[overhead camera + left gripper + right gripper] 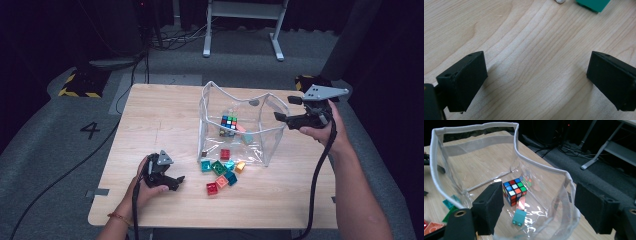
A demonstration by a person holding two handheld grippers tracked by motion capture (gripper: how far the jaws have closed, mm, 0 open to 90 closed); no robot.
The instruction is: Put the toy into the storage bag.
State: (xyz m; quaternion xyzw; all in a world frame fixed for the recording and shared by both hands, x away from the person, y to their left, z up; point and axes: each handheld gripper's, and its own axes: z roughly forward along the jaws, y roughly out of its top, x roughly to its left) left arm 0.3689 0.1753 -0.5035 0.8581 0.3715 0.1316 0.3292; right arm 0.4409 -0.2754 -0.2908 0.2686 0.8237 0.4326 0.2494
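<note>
A clear plastic bag (235, 97) with a white rim (544, 168) stands open on the wooden table (160, 120). Inside it lie a colourful puzzle cube (229, 123) (514, 191) and a teal brick (519, 218). Several coloured bricks (220, 172) sit in a cluster just in front of the bag. My right gripper (286, 108) (539, 207) hovers at the bag's right rim, open, with nothing between its pads. My left gripper (177, 181) (536, 82) rests low over bare wood left of the bricks, open and empty. A green brick (594, 3) lies just ahead of it.
A white desk frame (240, 20) and loose cables lie on the grey floor beyond the table. Yellow-and-black blocks (80, 82) sit off the far corners. The table's left half is bare wood.
</note>
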